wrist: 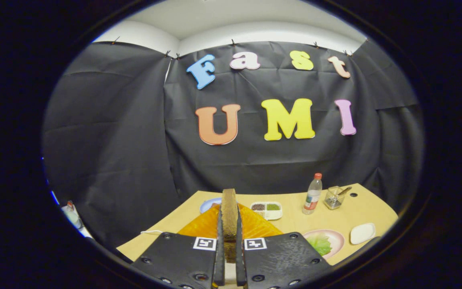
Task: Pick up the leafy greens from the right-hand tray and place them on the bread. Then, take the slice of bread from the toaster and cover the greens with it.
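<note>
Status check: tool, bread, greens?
Tool shut on brown bread slice, held upright on edge. Green leafy lettuce sits on pink round plate. Nothing in the way.

One gripper (pixel 229 241) has two fingers, both pressed on one upright bread slice (pixel 229 212) between them. One orange mat (pixel 251 226) lies just ahead of the fingers. Beyond it sit one blue plate (pixel 209 204) and one white dish (pixel 267 210) with two fillings, one dark and one green. To the fingers' right is one pink plate (pixel 335 237) carrying one leaf of greens (pixel 320 244), then one white tray (pixel 362 233). Farther off stand one bottle (pixel 313 194) and one mesh cup (pixel 334 198).
</note>
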`<move>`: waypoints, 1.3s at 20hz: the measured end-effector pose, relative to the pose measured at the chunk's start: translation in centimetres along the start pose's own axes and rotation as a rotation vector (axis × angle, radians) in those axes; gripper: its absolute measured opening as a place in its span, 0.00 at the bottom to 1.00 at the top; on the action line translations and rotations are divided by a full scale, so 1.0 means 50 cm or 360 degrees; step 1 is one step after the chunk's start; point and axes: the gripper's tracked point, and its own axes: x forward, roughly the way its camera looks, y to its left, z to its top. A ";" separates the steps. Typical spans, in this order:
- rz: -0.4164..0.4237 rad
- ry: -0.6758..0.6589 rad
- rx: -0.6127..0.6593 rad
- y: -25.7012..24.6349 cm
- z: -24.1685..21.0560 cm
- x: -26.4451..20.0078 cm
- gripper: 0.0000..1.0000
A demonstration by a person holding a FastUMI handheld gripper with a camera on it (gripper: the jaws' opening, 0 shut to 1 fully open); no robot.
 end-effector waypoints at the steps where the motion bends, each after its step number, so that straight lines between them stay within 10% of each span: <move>1: -0.0008 -0.0011 -0.0009 -0.010 -0.002 -0.009 0.11; 26: -0.0184 0.0317 0.0339 -0.459 -0.330 0.136 0.11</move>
